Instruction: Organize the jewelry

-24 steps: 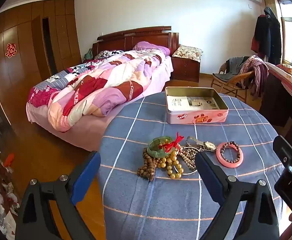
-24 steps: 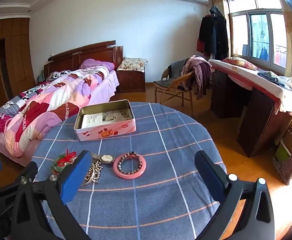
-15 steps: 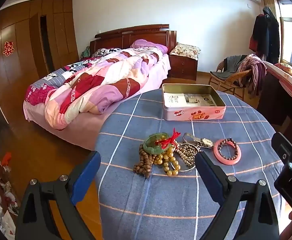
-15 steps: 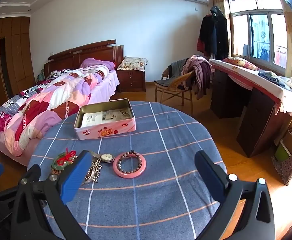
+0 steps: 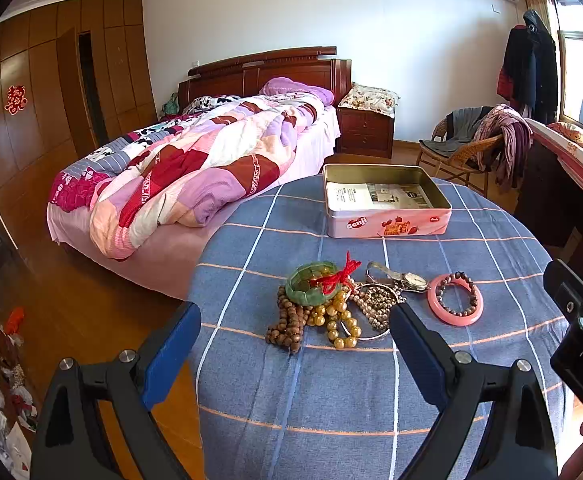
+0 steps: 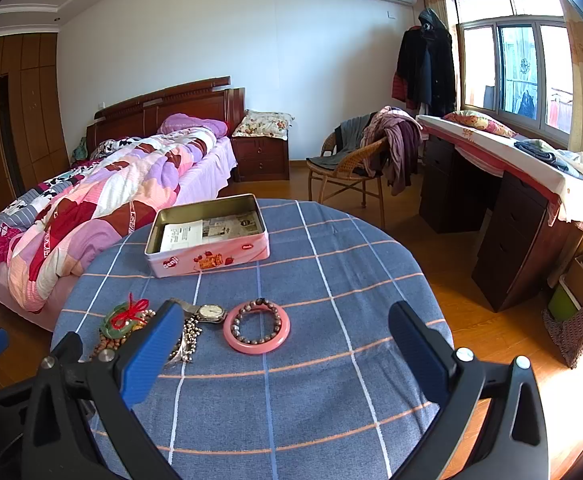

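A jewelry pile lies on the round blue checked table [image 5: 331,392]: a green bangle [image 5: 311,283] with red cord, brown beads [image 5: 289,324], yellow beads [image 5: 337,322], pearl strand [image 5: 377,300], a watch [image 5: 409,279], and a pink bangle [image 5: 455,300] ringing a dark bead bracelet. An open pink tin [image 5: 385,206] stands behind. My left gripper [image 5: 295,348] is open and empty, just before the pile. My right gripper [image 6: 285,350] is open and empty, near the pink bangle [image 6: 256,331]; the tin [image 6: 207,234] shows behind it.
A bed [image 5: 195,160] with a patchwork quilt stands left of the table. A wicker chair [image 6: 347,168] with clothes and a dark desk [image 6: 503,208] stand to the right. The table edge [image 6: 431,280] drops to wood floor.
Both grippers have drawn slightly nearer the table; the jewelry sits a little lower and larger in both views. Nothing was touched.
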Tool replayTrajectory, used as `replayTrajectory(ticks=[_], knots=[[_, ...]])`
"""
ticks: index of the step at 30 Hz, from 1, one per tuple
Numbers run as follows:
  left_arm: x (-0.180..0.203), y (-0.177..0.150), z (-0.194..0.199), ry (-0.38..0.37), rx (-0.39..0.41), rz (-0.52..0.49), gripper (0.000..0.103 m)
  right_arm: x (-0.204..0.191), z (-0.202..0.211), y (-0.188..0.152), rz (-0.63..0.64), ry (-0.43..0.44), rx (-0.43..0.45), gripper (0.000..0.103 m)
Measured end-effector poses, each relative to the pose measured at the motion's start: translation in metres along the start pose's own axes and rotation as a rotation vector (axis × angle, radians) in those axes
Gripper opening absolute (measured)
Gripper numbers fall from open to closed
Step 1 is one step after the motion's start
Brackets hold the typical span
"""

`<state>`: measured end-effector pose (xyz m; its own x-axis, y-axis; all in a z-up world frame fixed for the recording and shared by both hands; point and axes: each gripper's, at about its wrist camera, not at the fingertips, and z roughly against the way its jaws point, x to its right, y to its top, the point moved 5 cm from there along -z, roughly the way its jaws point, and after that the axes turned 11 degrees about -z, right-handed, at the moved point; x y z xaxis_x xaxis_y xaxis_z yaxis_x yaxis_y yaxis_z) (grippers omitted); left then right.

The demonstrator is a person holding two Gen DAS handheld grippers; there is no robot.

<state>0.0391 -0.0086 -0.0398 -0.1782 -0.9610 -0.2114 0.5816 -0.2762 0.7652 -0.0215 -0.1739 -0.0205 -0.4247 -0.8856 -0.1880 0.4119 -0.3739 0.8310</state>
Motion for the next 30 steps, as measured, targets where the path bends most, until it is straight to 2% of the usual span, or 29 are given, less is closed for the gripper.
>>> replayTrajectory(ticks=[30], knots=[[-0.0032, 0.0004, 0.0000, -0.008, -0.003, 0.004, 0.095, -0.0018, -0.0001, -0.0014, 0.004, -0.001, -0.003, 0.103]])
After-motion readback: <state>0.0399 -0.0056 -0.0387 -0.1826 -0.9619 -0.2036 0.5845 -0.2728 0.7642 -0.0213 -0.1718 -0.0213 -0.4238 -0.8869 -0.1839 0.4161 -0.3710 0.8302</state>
